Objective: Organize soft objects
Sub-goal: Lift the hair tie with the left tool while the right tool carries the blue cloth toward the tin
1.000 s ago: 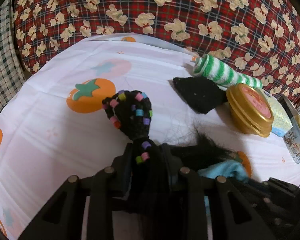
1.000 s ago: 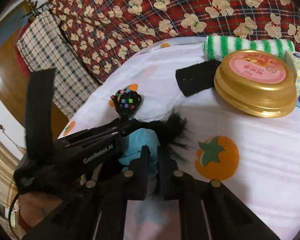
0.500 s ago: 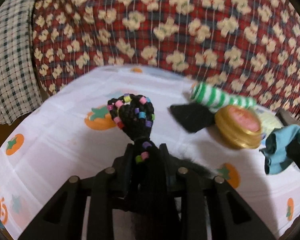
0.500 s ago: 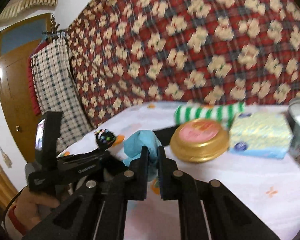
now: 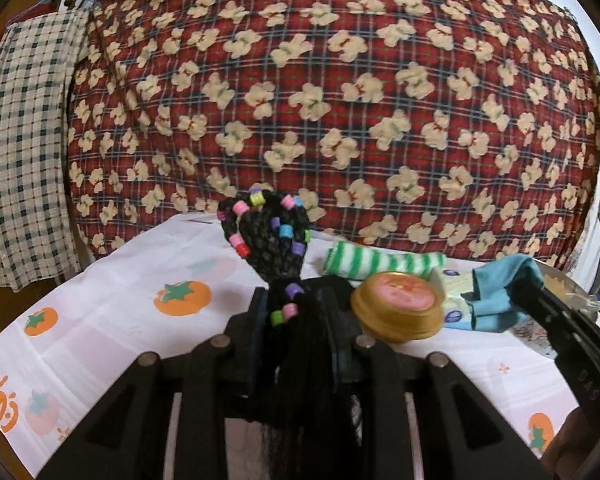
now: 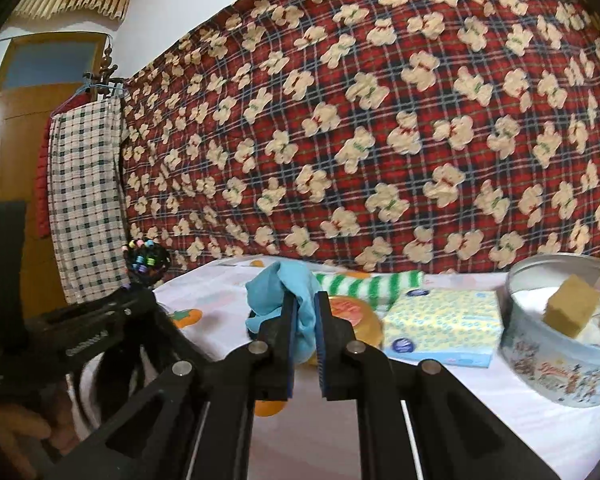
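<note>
— Two grippers, what do we hold?
— Our left gripper [image 5: 296,316] has its fingers clenched on the beaded black hairpiece [image 5: 268,236], lifted above the tabletop [image 5: 100,320].
— And rightward?
— Past the striped roll [image 6: 364,282] and gold tin [image 5: 396,308], our right gripper [image 6: 304,320] grasps the blue cloth [image 6: 284,292], raised near the tissue pack [image 6: 440,320] and round tin [image 6: 560,360].

Blue cloth [image 6: 296,300]; green-striped towel [image 5: 380,262]; gold tin [image 5: 398,312].
</note>
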`<state>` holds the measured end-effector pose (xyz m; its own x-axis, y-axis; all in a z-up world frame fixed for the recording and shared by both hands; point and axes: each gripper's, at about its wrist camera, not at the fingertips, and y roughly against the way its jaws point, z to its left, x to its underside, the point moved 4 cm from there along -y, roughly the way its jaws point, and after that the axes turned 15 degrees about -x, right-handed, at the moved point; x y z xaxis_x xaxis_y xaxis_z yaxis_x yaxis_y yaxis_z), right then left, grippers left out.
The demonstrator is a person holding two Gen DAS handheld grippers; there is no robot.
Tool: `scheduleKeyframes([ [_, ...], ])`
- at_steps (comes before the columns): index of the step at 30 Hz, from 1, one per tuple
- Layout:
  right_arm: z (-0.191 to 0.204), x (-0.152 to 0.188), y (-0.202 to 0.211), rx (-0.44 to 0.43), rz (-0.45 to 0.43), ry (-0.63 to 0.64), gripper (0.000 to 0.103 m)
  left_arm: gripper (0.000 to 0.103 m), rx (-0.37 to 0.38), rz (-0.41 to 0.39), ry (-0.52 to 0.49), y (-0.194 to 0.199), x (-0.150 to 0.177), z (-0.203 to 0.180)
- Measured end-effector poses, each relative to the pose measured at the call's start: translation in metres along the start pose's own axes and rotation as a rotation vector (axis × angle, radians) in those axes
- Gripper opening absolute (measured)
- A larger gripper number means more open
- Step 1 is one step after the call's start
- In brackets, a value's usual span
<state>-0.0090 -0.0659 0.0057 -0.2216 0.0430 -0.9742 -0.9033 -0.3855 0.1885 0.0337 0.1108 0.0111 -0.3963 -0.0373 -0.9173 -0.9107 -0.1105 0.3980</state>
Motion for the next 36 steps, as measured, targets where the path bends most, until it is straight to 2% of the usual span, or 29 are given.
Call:
scheduleKeyframes([
  [10, -0.032, -0.003, 0.023, 0.087, -0.027, -0.007, 0.009, 0.024, 0.062, -0.002, -0.025, 0.015, 0.003, -0.039],
  [21, -0.071, -0.008, 0.051, 0.168, -0.058, -0.031, 0.009, 0.024, 0.139, -0.039, -0.109, 0.034, 0.004, -0.092],
  [25, -0.086, -0.005, 0.056, 0.193, -0.047, -0.063, 0.009, 0.023, 0.142, 0.011, -0.136, 0.026, 0.009, -0.099],
  [28, -0.089, -0.005, 0.059, 0.192, -0.050, -0.075, 0.009, 0.024, 0.131, 0.099, -0.151, 0.017, 0.020, -0.093],
  [29, -0.089, -0.005, 0.060, 0.189, -0.051, -0.076, 0.009, 0.033, 0.129, 0.131, -0.153, 0.015, 0.024, -0.090],
  [30, -0.089, -0.005, 0.060, 0.186, -0.052, -0.075, 0.009, 0.055, 0.118, 0.159, -0.158, 0.013, 0.028, -0.087],
  [32, -0.087, -0.005, 0.060, 0.178, -0.055, -0.069, 0.009, 0.085, 0.043, 0.196, -0.145, 0.008, 0.036, -0.077],
  [34, -0.085, -0.006, 0.060, 0.173, -0.058, -0.063, 0.009, 0.088, 0.014, 0.233, -0.118, 0.001, 0.042, -0.073],
  [36, -0.084, -0.006, 0.060, 0.167, -0.060, -0.065, 0.009, 0.088, 0.047, 0.321, -0.101, -0.011, 0.050, -0.078],
])
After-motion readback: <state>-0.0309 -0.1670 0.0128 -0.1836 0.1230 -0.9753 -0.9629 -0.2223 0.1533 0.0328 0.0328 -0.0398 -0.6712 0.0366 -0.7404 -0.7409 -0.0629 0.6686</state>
